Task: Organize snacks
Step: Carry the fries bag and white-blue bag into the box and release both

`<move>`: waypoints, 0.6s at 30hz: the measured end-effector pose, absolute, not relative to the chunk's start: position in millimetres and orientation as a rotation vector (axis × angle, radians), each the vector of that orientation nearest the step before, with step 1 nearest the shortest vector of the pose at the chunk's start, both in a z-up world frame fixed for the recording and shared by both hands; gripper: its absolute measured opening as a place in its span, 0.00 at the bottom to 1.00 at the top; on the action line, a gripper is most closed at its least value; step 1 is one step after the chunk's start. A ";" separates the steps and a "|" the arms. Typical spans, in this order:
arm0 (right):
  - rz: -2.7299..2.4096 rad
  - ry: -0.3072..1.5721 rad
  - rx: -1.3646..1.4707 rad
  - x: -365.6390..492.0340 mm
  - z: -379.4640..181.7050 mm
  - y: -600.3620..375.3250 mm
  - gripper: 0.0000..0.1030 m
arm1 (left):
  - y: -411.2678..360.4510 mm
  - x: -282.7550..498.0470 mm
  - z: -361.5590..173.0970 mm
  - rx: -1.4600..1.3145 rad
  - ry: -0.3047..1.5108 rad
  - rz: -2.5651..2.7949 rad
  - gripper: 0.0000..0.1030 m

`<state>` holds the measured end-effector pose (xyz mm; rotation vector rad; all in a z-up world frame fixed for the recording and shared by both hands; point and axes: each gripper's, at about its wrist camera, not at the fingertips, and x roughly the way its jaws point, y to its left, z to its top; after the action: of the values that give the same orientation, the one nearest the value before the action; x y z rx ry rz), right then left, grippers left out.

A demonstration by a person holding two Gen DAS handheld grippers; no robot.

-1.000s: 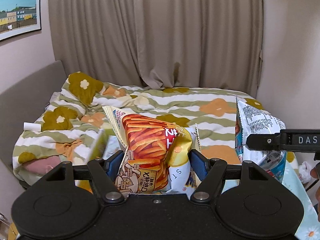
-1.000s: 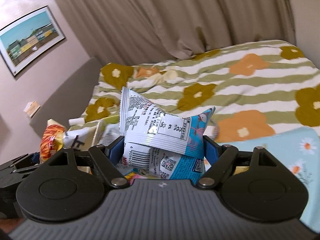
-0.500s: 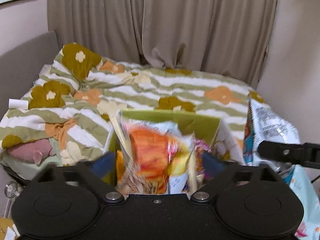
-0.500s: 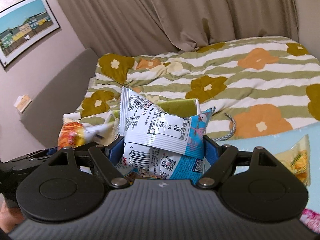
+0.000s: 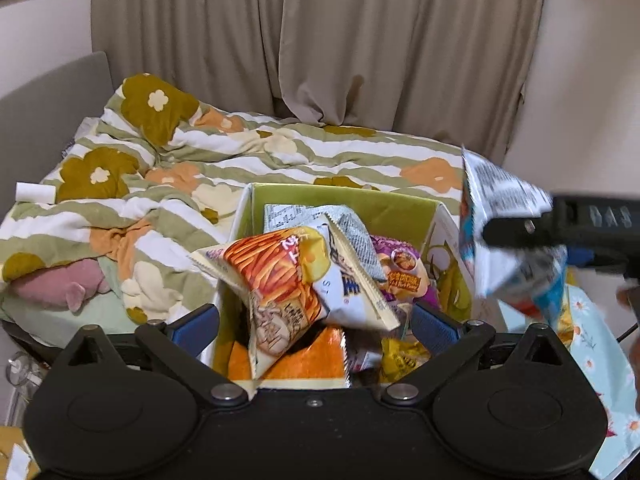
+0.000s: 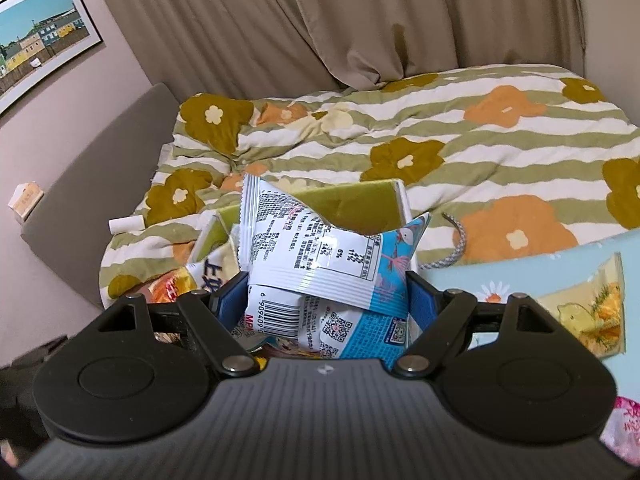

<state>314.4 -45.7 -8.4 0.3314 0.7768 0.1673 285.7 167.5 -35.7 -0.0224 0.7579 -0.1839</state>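
Note:
A green-lined box (image 5: 344,204) holds several snack packets. My left gripper (image 5: 316,324) is open just above its near edge. An orange fries packet (image 5: 276,280) and a white packet (image 5: 352,292) sit loose between its fingers, tipping into the box. My right gripper (image 6: 322,300) is shut on a blue and white snack packet (image 6: 320,256), held above the box's right side; that packet also shows in the left wrist view (image 5: 508,232). The box's green wall (image 6: 352,204) shows behind the packet.
A bed with a striped floral quilt (image 5: 200,160) lies behind the box. A light blue floral cloth (image 6: 520,272) on the right carries a yellow packet (image 6: 592,312) and a pink packet (image 6: 624,428). A grey cord (image 6: 452,248) lies beside the box. Curtains hang behind.
My left gripper has moved over the box and opened, letting go of the orange and white packets. My right gripper has carried the blue and white packet closer to the box.

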 end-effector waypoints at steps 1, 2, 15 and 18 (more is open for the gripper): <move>0.170 0.777 0.331 317.0 -8.1 -45.2 0.93 | 167.4 283.6 -35.3 -0.016 0.756 -0.179 1.00; 0.174 0.778 0.330 321.0 -7.9 -43.9 0.93 | 167.8 282.1 -34.6 -0.012 0.753 -0.173 1.00; 0.225 0.817 0.406 368.5 -39.3 -38.5 1.00 | 163.0 289.7 -43.0 0.035 0.768 -0.123 1.00; 0.233 0.809 0.403 363.5 -41.3 -40.0 1.00 | 158.4 288.6 -46.4 0.043 0.777 -0.125 1.00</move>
<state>363.5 -40.0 -41.3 0.4028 0.8093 0.2333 288.6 158.4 -46.4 0.0428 0.7767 -0.1253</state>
